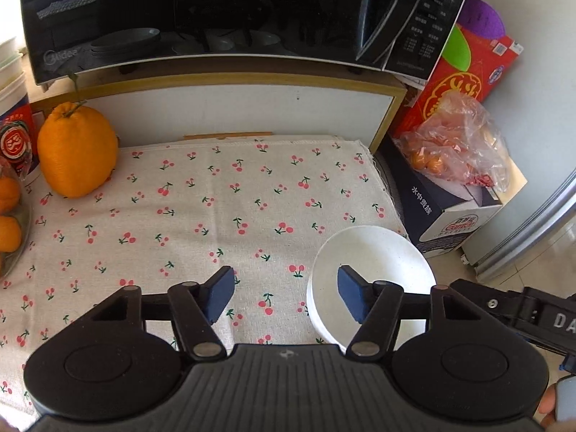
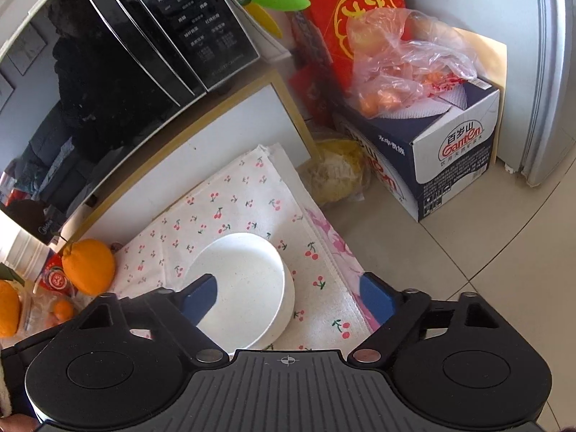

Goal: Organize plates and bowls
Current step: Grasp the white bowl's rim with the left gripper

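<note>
A white bowl (image 1: 374, 262) stands upright on the cherry-print cloth (image 1: 216, 208) near its right front corner. It also shows in the right wrist view (image 2: 241, 280). My left gripper (image 1: 286, 293) is open and empty, just left of the bowl, its right finger over the bowl's left rim. My right gripper (image 2: 288, 297) is open and empty above the bowl; its left finger is over the bowl's inside, its right finger beyond the cloth's edge. The right gripper's body shows at the left wrist view's right edge (image 1: 522, 309).
A black microwave (image 1: 223, 14) stands on a raised shelf behind the cloth. A large orange (image 1: 77, 151) and smaller oranges (image 1: 9, 212) lie at the left. A water carton (image 2: 432, 158) with a bag of fruit (image 2: 399, 61) stands on the tiled floor at the right, beside a fridge (image 2: 550, 72).
</note>
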Tool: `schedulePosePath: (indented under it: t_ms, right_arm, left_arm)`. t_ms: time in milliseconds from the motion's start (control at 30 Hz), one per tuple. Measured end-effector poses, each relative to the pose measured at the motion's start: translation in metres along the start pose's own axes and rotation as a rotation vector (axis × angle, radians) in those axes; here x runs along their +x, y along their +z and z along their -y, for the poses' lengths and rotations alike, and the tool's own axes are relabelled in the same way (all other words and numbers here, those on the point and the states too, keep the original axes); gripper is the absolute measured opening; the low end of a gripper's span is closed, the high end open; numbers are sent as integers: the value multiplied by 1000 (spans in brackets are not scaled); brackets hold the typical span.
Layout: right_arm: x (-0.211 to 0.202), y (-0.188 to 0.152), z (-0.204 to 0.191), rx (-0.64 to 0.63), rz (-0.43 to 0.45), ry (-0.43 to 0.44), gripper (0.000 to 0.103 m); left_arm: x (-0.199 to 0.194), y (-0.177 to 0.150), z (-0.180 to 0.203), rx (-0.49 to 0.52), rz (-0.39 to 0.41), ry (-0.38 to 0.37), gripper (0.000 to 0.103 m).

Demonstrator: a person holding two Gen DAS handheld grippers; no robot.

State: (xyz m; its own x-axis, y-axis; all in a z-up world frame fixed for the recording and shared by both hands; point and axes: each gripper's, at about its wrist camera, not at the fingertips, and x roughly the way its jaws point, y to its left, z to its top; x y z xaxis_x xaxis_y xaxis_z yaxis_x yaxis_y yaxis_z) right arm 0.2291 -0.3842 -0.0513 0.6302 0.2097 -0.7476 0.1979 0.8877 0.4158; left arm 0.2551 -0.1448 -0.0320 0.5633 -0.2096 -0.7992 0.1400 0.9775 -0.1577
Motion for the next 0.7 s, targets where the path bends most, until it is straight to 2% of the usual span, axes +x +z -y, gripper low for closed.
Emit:
schedulePosePath:
  t_ms: [100, 200, 233, 300, 400, 467, 600, 700]
  right_arm:
    - [16, -4, -5, -32, -23, -46, 66]
    - [24, -5, -9, -52, -36, -48, 58]
    - [26, -6, -10, -55, -39, -48, 53]
    - [30, -6, -12, -65, -48, -53, 43]
    - [36, -7, -14, -73, -54, -73, 35]
    - [39, -8, -15, -75, -62, -77, 24]
    - [41, -10, -21, -92, -67, -69, 19]
    - [42, -12, -25, -103, -64, -66, 16]
  left_arm:
    - [14, 0, 4, 5, -19, -11, 55]
    - [27, -1, 7, 18, -50, -20, 44]
    - [29, -1, 8, 22, -52, -22, 39]
    - [32, -1, 8, 22, -58, -27, 38]
    - [35, -2, 5, 14, -68, -37, 32]
    - [37, -3, 4, 16, -76, -30, 30]
    - [39, -4, 1, 10, -90, -49, 15]
    - [35, -4, 3, 23, -76, -76, 11]
